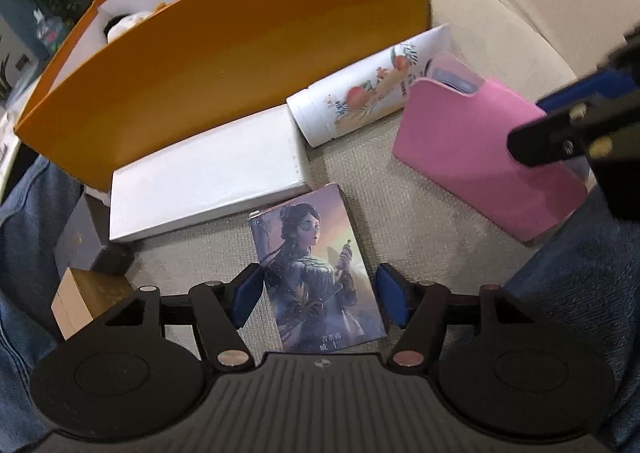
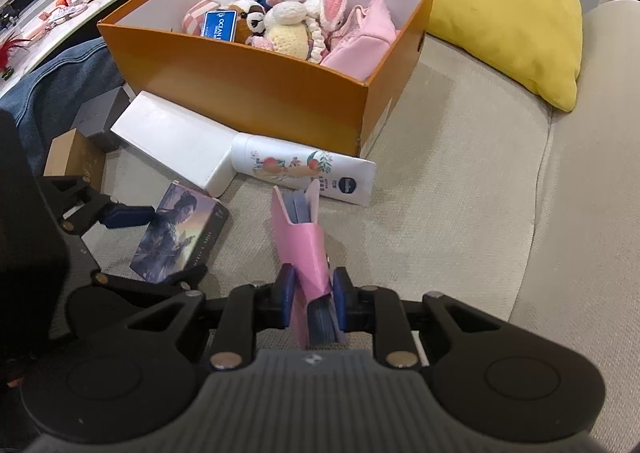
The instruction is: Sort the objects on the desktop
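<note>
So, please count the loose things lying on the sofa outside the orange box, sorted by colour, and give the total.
White: 2, the flat white box and the lotion tube
Pink: 1, the pink case, gripped by the right gripper
Purple picture: 1, the card box
Grey: 1, the grey box
Brown: 1, the brown box
Total: 6

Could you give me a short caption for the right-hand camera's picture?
Right gripper clamps a pink card sleeve over a beige sofa, facing an orange box of plush toys.
</note>
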The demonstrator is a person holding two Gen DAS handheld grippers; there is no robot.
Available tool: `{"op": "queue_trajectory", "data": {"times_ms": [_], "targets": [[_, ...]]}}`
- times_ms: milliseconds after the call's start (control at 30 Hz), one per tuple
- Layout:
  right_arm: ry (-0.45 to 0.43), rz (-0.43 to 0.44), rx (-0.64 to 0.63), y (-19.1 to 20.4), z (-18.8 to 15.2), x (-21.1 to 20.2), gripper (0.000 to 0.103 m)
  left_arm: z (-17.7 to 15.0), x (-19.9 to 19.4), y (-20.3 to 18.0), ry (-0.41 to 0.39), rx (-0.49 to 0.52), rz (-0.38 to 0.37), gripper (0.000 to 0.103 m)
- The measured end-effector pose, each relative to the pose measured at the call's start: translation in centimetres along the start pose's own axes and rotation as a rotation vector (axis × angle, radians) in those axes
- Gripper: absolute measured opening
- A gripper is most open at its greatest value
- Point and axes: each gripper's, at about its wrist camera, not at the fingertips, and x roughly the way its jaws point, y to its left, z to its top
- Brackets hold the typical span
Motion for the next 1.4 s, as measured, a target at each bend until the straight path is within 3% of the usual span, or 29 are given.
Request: {"op": "queue_trajectory", "data": {"times_ms": [100, 233, 367, 500, 633, 733, 867, 1033, 1167, 1400], "targets": [[-0.001, 0.002, 0.003, -0.1, -0.1, 0.0, 0.022, -0.3, -0.1, 0.1, -0.016, 0.011, -0.003, 0.073], [-0.004, -0.001, 0.002, 0.1, -0.1, 0.0, 0.022, -0.5, -0.5, 2.2, -0.029, -0.018, -0.094, 0.071], [-0.004, 0.010, 0.009, 0.2, -0.1, -0.1, 0.020, -0.6, -1.3, 4.3, -0.059, -0.037, -0.225, 0.047], [0.006, 0.050, 0.035, 0.4, 0.0, -0.1, 0.019, -1.0, -1.3, 6.6, -0.056, -0.099, -0.321, 0.041], [0.016, 0.105, 0.061, 0.9, 0.1, 0.1, 0.018, -1.2, -2.3, 7.9, -0.060, -0.140, -0.367, 0.034], [0.025, 0.138, 0.059, 1.8, 0.5, 0.5, 0.018, -1.6, -2.9, 9.0, -0.067, -0.161, -0.364, 0.034], [0.033, 0.118, 0.026, 3.4, 1.0, 1.5, 0.023, -1.7, -3.2, 10.6, -0.075, -0.199, -0.348, 0.033], [0.010, 0.000, -0.046, 4.7, 0.5, 1.1, 0.024, -1.5, -3.6, 11.6, -0.062, -0.236, -0.297, 0.033], [-0.007, -0.068, -0.029, 3.9, 0.3, 0.7, 0.019, -0.7, -3.6, 10.6, -0.065, -0.216, -0.234, 0.034], [-0.008, -0.039, 0.055, 1.3, 1.0, 1.7, 0.023, 0.1, -3.9, 9.1, -0.085, -0.153, -0.147, 0.034]]}}
